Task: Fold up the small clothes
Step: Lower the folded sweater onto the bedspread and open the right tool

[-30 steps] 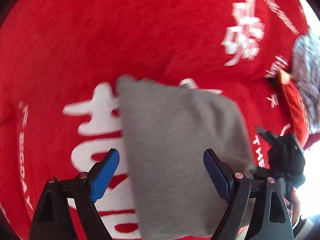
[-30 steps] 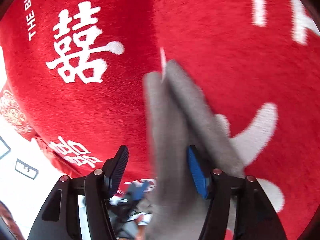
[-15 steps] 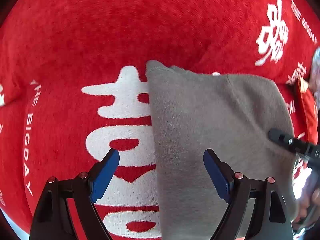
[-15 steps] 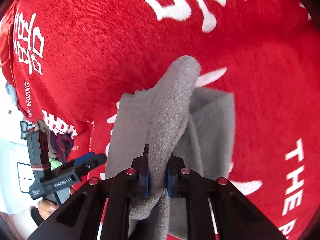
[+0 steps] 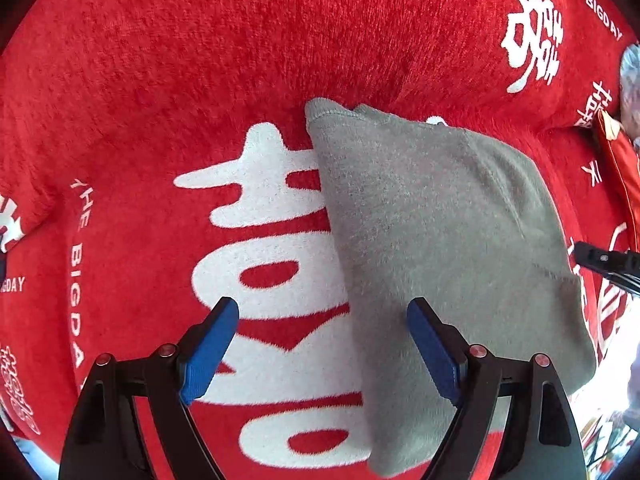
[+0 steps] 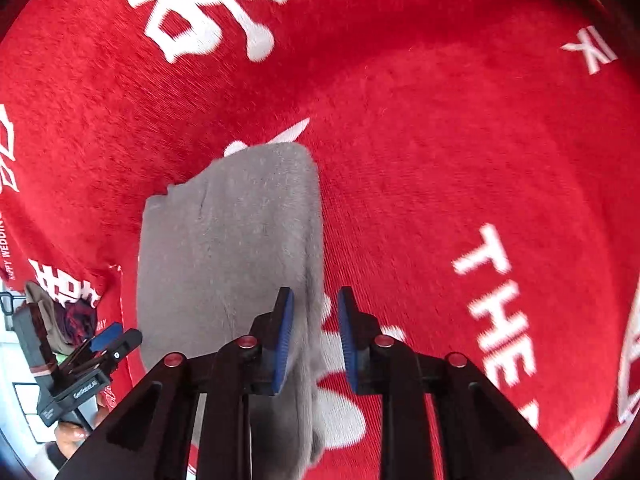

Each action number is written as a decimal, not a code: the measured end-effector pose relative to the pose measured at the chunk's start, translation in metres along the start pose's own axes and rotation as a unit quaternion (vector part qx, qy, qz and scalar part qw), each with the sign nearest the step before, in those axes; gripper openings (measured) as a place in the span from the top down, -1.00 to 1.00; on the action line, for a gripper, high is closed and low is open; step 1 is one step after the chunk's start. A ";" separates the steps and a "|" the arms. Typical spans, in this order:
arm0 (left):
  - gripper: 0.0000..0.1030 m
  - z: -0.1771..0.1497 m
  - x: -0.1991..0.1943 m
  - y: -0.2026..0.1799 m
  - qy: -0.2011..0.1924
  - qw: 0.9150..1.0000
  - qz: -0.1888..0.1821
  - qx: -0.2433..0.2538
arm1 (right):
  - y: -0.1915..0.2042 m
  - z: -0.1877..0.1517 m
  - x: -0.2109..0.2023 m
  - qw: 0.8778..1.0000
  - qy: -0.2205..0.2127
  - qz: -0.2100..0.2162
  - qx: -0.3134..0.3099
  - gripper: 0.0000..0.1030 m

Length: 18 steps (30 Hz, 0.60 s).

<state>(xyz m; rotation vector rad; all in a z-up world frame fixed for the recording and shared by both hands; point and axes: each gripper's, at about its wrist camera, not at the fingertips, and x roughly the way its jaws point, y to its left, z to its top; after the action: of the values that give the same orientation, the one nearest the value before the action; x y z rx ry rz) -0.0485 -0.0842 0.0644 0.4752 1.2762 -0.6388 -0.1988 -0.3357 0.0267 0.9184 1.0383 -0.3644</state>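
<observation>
The small grey garment (image 5: 432, 248) was of soft, fleecy knit and lay flat, folded into a thick oblong with more than one layer. A stitched hem showed at its far corner. It rested on a red cloth with white characters. In the right wrist view the grey garment (image 6: 228, 240) looked smooth, with only faint creases.

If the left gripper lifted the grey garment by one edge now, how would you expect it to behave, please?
The grey garment would probably droop: it looks like soft knit lying in folded layers. It seems light. The fuzzy red blanket may drag at it if pushed, undoing the fold.
</observation>
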 end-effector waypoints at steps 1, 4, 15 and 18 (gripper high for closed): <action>-0.69 -0.003 -0.004 0.000 0.001 1.000 -0.004 0.002 | 0.008 -0.005 -0.005 1.000 -0.003 0.014 -0.009 0.61; -0.69 -0.013 -0.009 -0.004 0.011 1.000 -0.012 0.009 | 0.036 -0.028 -0.023 0.997 0.006 0.058 -0.056 0.61; -0.70 -0.057 0.022 -0.011 0.064 0.997 -0.028 -0.015 | 0.034 -0.085 0.031 0.986 0.087 -0.060 -0.128 0.70; -0.70 -0.063 0.024 -0.011 0.071 0.997 -0.028 -0.001 | 0.017 -0.085 0.026 0.990 0.078 -0.048 -0.107 0.97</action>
<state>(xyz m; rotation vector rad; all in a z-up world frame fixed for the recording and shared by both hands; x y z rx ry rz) -0.0979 -0.0554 0.0265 0.4910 1.4285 -0.6592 -0.2241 -0.2545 -0.0042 0.7139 1.2428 -0.2583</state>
